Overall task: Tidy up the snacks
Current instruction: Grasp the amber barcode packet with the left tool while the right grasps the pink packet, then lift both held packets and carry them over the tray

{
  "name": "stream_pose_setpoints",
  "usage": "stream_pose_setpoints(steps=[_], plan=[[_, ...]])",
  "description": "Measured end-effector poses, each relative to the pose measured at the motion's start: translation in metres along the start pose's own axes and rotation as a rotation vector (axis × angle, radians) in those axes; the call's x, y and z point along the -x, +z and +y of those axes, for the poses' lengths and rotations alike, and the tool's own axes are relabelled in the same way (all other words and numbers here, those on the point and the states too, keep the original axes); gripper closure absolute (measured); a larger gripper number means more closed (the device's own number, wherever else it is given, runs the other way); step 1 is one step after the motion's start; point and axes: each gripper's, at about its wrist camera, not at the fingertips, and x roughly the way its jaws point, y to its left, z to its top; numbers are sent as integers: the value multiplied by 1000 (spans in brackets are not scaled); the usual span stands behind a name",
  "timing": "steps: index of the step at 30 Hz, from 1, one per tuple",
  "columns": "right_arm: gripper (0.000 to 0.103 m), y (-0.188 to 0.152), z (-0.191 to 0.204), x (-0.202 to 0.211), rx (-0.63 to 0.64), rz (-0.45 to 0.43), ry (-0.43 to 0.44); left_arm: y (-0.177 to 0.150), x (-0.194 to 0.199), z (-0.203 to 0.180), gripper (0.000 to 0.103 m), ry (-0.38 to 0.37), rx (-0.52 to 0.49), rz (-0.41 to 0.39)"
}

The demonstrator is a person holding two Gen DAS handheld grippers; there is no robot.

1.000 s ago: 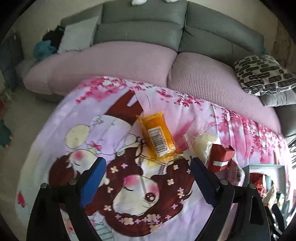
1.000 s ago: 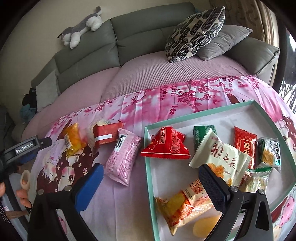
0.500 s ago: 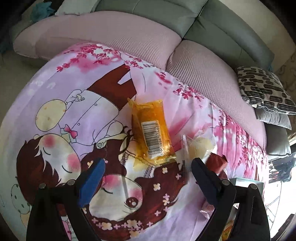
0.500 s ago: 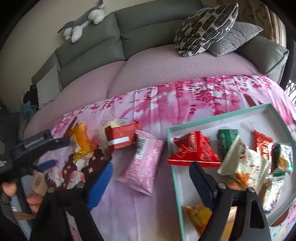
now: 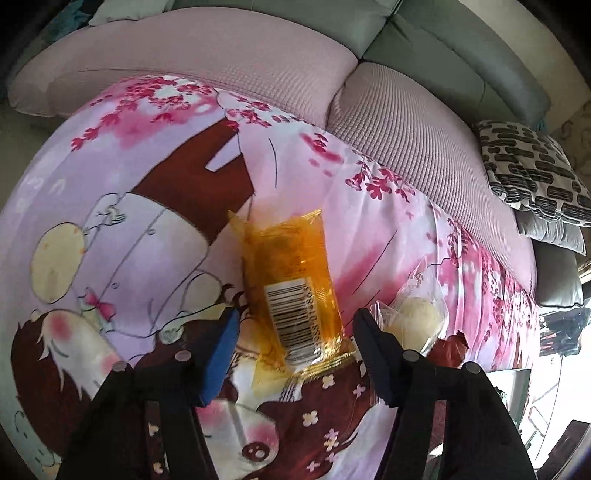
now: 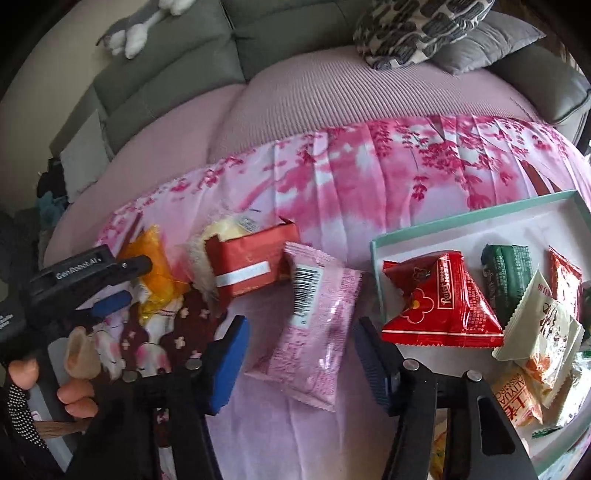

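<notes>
My left gripper (image 5: pixel 295 325) is open, its jaws on either side of the near end of an orange snack packet (image 5: pixel 291 288) lying barcode-up on the pink cartoon cloth. A clear-wrapped pale bun (image 5: pixel 413 317) lies just right of it. My right gripper (image 6: pixel 299 332) is open, its jaws on either side of a pink snack packet (image 6: pixel 314 332) on the cloth. In the right wrist view the left gripper (image 6: pixel 110 284) sits over the orange packet (image 6: pixel 155 266). A red box (image 6: pixel 251 266) lies between the two packets.
A teal-rimmed white tray (image 6: pixel 376 258) at the right holds a red triangular packet (image 6: pixel 443 299), a green packet (image 6: pixel 509 273) and several others. A sofa with a patterned cushion (image 6: pixel 417 29) stands behind the cloth-covered table.
Both grippers have moved forward and down. The left now has the orange packet between its jaws; the right now has the pink packet between its jaws. Both stay open.
</notes>
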Motion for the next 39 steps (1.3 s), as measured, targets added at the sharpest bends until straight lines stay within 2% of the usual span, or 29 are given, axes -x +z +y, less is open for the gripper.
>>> stream_pose_setpoints(steps=[8,11,12,15,19,21,23,26,29,32,39], plan=[[43,-1,4,-27,21,78,-26,2,-18,-2,41,27,-10,36],[43,-4,6,-36,36,96,-36,1,-22,-6,51,77,-27,42],[47,-5,5,-37,40,93,-47,2,-21,-6,55,84,-22,42],[59,-7,4,-35,33,72,-69,1,-16,-6,58,85,6,50],[64,-10,-3,-29,-56,64,-15,-9,-8,-12,60,140,39,59],[65,-9,-6,-17,-102,35,44,-14,-2,-22,60,175,15,44],[65,-10,-3,-3,-77,-4,71,-18,5,-32,61,179,-18,34],[65,-18,5,18,4,-52,13,-31,23,-38,61,178,-28,5],[65,-27,4,36,10,-82,45,-50,42,-41,61,178,-54,-31],[65,-38,4,58,48,-143,23,-60,62,-43,61,151,-65,-75],[65,-51,-7,86,50,-205,62,-85,95,-40,61,79,-74,-142]])
